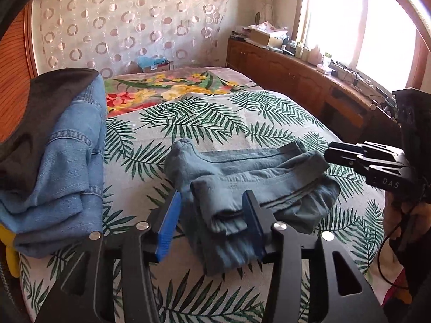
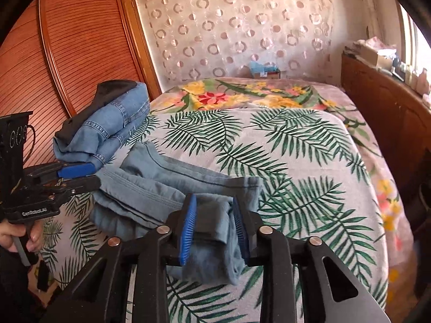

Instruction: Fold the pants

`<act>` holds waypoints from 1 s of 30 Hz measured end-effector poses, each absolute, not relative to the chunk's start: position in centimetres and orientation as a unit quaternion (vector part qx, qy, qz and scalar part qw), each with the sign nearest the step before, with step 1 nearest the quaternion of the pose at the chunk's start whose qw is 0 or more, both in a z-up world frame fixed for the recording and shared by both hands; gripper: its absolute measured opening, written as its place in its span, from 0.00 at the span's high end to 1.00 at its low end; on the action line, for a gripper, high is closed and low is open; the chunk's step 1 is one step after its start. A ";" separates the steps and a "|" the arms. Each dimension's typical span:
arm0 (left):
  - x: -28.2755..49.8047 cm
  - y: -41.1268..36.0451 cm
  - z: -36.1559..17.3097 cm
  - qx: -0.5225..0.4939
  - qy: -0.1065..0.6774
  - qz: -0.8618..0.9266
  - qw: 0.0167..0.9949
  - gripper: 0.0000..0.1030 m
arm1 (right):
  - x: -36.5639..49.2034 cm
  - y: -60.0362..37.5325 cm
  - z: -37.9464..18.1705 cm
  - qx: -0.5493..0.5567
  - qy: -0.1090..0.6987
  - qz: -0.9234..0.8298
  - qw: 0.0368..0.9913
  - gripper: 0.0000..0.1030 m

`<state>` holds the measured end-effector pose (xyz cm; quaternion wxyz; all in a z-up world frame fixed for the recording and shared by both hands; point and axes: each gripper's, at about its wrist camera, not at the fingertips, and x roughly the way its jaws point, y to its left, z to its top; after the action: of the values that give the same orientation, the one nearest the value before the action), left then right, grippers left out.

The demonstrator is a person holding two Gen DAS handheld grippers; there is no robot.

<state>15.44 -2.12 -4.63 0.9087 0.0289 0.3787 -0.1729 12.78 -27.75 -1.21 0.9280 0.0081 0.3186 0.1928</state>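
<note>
Your left gripper (image 1: 212,223) and right gripper (image 2: 214,228) stand spread around the folded grey-blue cotton pants (image 1: 250,177) on the leaf-print bed (image 1: 215,123); soft, limp fabric, so pinch stacked edges.

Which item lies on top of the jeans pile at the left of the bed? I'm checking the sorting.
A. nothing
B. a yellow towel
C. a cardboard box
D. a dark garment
D: a dark garment lies over the top of the folded jeans, seen from both wrist views.
</note>
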 end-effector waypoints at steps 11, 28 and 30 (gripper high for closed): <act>14.0 -2.1 -6.8 0.051 0.399 -0.175 0.899 0.27 | 10.6 -28.4 -3.4 -0.032 0.353 0.196 0.914 0.62; 19.0 -2.7 -7.6 0.056 0.412 -0.157 0.896 0.27 | 14.7 -25.8 -2.3 -0.084 0.362 0.181 0.911 0.61; 20.1 -2.6 -7.6 0.051 0.414 -0.153 0.896 0.27 | 15.2 -26.0 -2.2 -0.078 0.355 0.185 0.913 0.61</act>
<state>20.08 -2.63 -7.63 0.8961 0.0505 0.4136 -0.1531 15.25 -26.00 -2.23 0.9129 -0.0783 0.3554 0.1850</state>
